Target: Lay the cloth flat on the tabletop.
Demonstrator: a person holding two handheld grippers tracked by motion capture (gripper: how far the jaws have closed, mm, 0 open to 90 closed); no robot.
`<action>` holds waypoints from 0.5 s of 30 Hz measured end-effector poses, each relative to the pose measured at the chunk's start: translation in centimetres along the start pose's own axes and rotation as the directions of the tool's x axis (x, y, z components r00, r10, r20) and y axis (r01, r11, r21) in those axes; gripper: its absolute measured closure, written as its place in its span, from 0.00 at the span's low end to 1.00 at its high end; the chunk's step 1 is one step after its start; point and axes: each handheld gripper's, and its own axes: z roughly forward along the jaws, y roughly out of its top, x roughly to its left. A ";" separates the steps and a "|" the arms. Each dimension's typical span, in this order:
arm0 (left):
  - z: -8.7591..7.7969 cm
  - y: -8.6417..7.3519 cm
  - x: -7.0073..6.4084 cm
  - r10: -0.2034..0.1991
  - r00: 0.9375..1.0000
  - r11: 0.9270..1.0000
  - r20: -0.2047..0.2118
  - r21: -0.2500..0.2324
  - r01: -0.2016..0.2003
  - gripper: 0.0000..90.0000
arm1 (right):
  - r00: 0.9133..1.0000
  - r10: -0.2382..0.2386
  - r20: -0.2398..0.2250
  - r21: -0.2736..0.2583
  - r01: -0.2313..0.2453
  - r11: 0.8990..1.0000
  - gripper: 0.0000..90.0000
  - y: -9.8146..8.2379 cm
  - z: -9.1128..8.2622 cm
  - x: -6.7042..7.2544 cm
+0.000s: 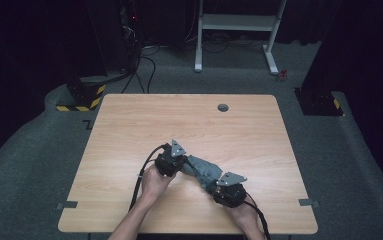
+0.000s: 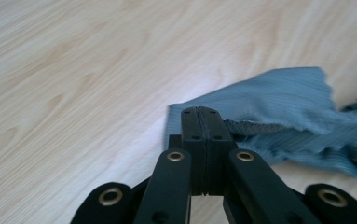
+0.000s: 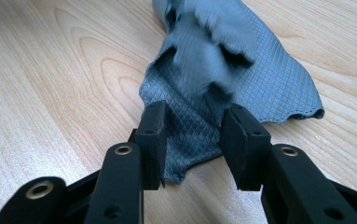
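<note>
Pale wood-grain table [image 1: 129, 130] carries a crumpled grey-blue textured cloth [image 1: 204, 170] near its front edge. My left gripper [image 2: 205, 122] pinches one end; my right gripper [image 3: 192, 140] straddles the other, jaws apart.

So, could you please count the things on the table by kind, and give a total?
Grey-blue cloth: 1
Hand-held grippers: 2, the left gripper shut on the cloth's edge and the right gripper open around its other end
Total: 3
</note>
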 end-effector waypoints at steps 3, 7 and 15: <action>0.1 -0.4 1.2 -0.045 0.999 0.999 -0.028 -0.001 0.045 1.00 | 1.000 0.001 0.000 0.000 -0.001 1.000 0.68 0.0 0.0 0.0; 0.2 -0.8 2.7 -0.078 0.994 0.997 -0.079 0.008 0.079 1.00 | 1.000 0.000 0.000 -0.001 0.000 1.000 0.68 0.0 0.0 0.0; 1.4 -2.9 5.6 -0.152 0.979 0.983 -0.133 0.079 0.164 0.99 | 1.000 0.001 -0.001 -0.002 -0.001 1.000 0.68 0.0 0.0 0.0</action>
